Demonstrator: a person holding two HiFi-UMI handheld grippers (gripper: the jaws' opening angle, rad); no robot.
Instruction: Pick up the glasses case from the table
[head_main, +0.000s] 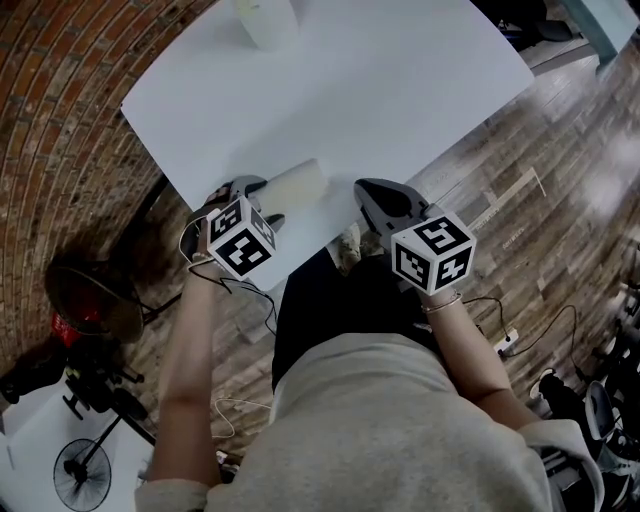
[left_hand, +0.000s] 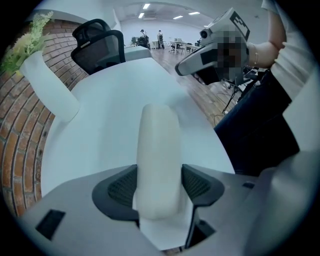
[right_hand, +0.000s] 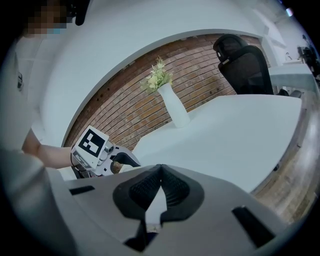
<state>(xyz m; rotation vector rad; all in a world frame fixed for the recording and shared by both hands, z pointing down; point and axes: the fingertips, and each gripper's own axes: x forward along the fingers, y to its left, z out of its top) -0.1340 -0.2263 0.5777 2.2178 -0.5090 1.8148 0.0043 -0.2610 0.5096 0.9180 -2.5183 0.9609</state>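
The glasses case (left_hand: 157, 145) is a long white rounded box near the front edge of the white table (head_main: 340, 90). My left gripper (left_hand: 159, 189) is shut on its near end, with a black pad (left_hand: 121, 188) pressed on each side. In the head view the case (head_main: 296, 184) sticks out from the left gripper (head_main: 258, 200) toward the table's middle. I cannot tell whether it rests on the table. My right gripper (right_hand: 160, 186) is shut with nothing in it, and hangs over the table's front edge, to the right of the case (head_main: 385, 205).
A white vase with greenery (right_hand: 174, 107) stands at the table's far side, by the brick wall. A black office chair (right_hand: 245, 65) stands beyond the table. A fan and tripod (head_main: 85, 465) and cables lie on the wooden floor.
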